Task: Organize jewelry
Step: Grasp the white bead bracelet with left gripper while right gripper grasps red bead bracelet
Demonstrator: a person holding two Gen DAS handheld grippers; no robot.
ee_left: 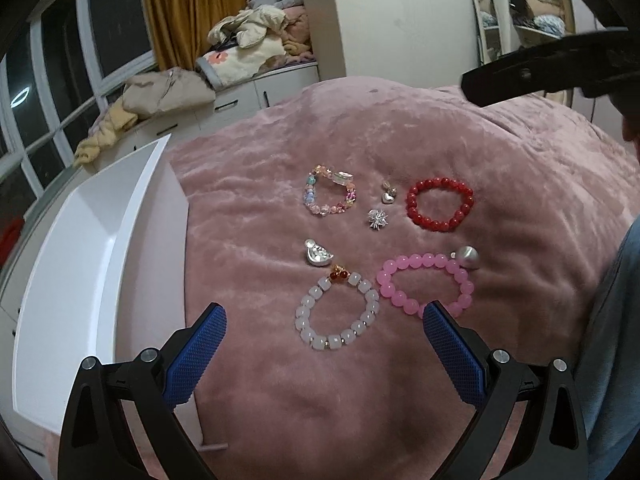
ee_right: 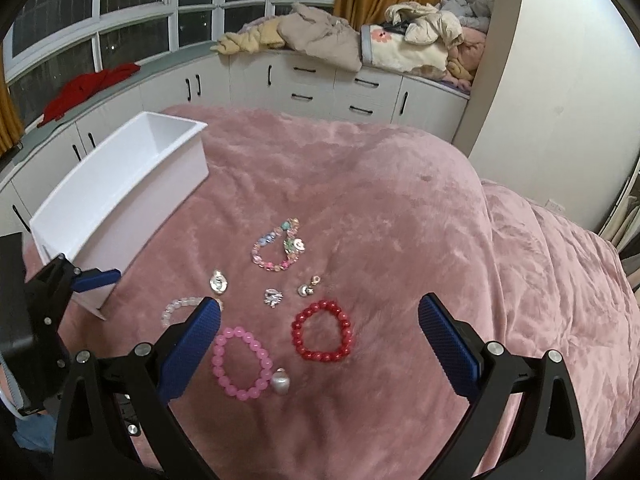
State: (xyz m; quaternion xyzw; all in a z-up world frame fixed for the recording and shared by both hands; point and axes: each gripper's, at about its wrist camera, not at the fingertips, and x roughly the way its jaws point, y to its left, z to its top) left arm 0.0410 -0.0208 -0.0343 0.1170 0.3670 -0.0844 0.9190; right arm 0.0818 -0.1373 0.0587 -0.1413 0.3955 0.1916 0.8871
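Box (ee_right: 120, 184) w/ nothing visible inside

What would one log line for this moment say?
left gripper: open, empty | right gripper: open, empty | four bracelets, charms on pink blanket | white box: nothing seen inside

bed (ee_right: 400, 208): all items are laid on it
box (ee_right: 120, 184): far left
far row: multi-bead bracelet (ee_left: 330, 196) left, clasp charm (ee_left: 388, 194) middle, round-bead bracelet (ee_left: 439, 204) right
near row: barrel-bead bracelet (ee_left: 338, 312) left, large-bead bracelet (ee_left: 426, 282) right
burst charm (ee_left: 377, 220): between rows
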